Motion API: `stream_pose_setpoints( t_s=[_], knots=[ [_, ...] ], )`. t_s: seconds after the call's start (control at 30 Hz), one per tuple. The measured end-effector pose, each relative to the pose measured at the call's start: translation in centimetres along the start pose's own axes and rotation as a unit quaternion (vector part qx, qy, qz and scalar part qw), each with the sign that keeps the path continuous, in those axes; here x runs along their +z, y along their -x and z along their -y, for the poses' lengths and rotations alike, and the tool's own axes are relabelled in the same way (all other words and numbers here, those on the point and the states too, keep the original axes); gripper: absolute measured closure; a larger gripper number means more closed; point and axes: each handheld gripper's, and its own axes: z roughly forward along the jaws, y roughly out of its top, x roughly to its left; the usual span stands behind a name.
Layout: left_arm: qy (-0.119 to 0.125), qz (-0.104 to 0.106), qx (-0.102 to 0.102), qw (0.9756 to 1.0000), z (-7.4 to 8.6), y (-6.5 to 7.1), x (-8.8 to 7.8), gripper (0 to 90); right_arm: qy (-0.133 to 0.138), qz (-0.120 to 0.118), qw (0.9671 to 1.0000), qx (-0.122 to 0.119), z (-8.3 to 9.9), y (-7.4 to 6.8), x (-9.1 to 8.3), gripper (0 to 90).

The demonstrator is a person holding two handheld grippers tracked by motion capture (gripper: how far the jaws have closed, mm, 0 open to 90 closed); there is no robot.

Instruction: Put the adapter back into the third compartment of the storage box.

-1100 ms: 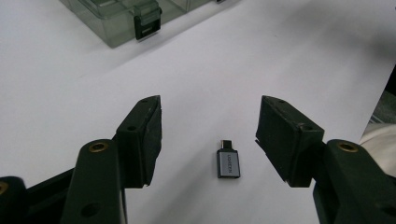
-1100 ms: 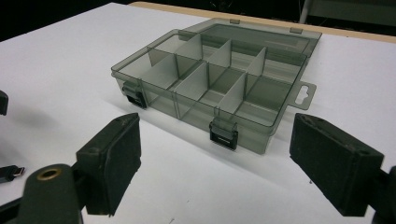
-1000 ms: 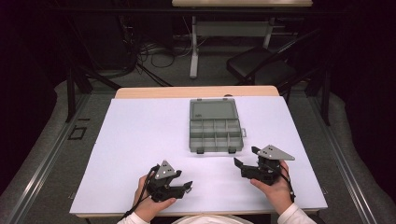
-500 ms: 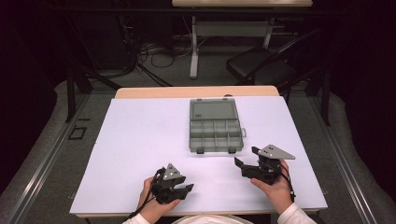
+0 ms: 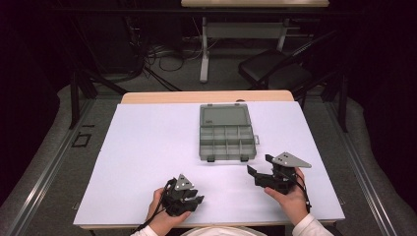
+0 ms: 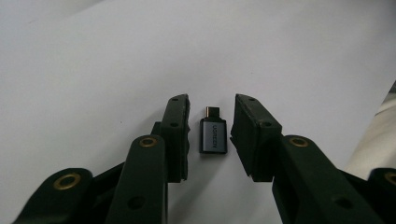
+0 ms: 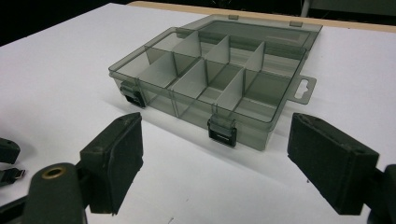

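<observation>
Adapter (image 6: 213, 135) print barely legible

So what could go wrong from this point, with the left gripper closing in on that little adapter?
The left gripper has just been closing around the small grey adapter, with gaps still on both sides. It sits nearer one pad, so that pad may nudge or twist it before the other touches. It is small and lies flat on the smooth white table, so it might slip out. The open organizer box lies far off, with narrow compartments; a loose pinch may drop it on the way.
</observation>
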Motion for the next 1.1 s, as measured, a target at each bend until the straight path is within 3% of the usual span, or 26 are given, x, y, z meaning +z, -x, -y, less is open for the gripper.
stream_pose_setpoints(
  t_s=[1.1],
  knots=[
    [-0.007, -0.003, -0.002, 1.0000, 0.08, 0.29, 0.24, 74.7, 0.000, 0.000, 1.0000, 0.003, 0.06, 0.12, 0.07, 19.0]
  ],
)
